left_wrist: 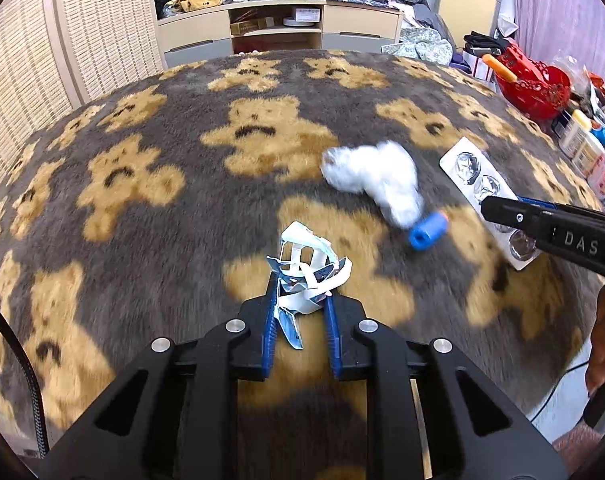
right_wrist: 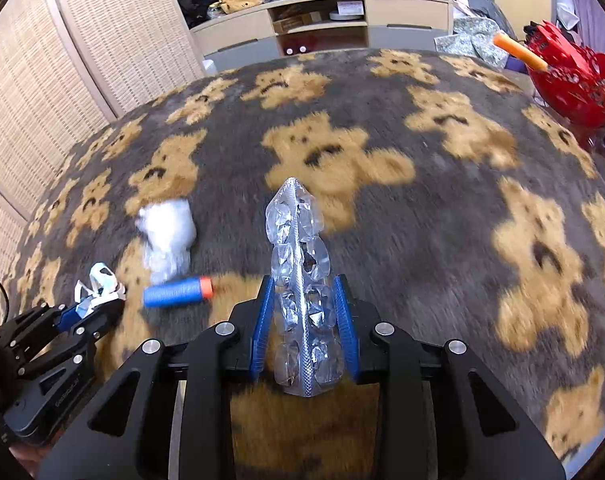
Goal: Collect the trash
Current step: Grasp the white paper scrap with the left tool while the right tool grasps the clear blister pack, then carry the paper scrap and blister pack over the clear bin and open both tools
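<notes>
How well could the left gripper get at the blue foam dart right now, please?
Probably not yet: the left gripper is shut on the crumpled wrapper. The blue foam dart lies uncovered just ahead, touching the white tissue wad.

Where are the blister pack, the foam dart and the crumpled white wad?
blister pack (right_wrist: 302,280): right wrist view, on its central foil ridge.
foam dart (right_wrist: 177,291): right wrist view, mid blue body.
crumpled white wad (left_wrist: 376,174): left wrist view, its middle.

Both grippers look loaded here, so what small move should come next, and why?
Probably carry both away to a bin, none in view. The left gripper grips a crumpled wrapper, the right gripper an empty blister pack; the white wad and foam dart remain on the blanket.
</notes>
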{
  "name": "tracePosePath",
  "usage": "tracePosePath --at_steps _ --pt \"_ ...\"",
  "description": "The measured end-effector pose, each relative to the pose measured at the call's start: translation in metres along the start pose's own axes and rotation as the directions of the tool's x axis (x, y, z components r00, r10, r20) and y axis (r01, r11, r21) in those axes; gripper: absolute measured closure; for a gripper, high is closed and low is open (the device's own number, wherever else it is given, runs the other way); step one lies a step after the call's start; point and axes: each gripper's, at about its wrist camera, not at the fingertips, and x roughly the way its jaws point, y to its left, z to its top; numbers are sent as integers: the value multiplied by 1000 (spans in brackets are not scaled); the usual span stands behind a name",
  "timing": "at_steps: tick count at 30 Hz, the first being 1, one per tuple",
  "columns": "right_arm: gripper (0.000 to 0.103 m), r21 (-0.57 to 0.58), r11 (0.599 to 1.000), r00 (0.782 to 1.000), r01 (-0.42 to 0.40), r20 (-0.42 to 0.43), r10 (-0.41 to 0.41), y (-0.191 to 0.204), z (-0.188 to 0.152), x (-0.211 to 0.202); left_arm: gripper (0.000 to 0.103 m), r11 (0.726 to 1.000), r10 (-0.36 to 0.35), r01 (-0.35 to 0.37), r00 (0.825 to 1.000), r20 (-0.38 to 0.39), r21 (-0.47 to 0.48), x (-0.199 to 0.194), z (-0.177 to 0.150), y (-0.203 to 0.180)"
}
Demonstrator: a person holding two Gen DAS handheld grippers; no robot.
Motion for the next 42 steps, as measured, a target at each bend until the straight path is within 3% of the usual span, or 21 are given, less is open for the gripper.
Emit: tracePosePath --at_steps 11,25,31,42 --pt "71 16 1000 1000 12 -15 -11 -5 -66 -44 85 997 -68 68 998 -18 -27 -47 -60 -17" --pt "71 30 999 999 -34 -16 34 -2 -153 -95 85 990 -140 139 989 -42 -28 -97 -144 -50" --pt "71 22 998 997 -54 -52 55 3 -191 -90 85 987 -155 151 984 -85 -59 -90 -179 -56" --pt "71 45 996 980 -72 -184 79 8 -233 -31 85 981 -183 163 958 -221 -109 -37 -225 -61"
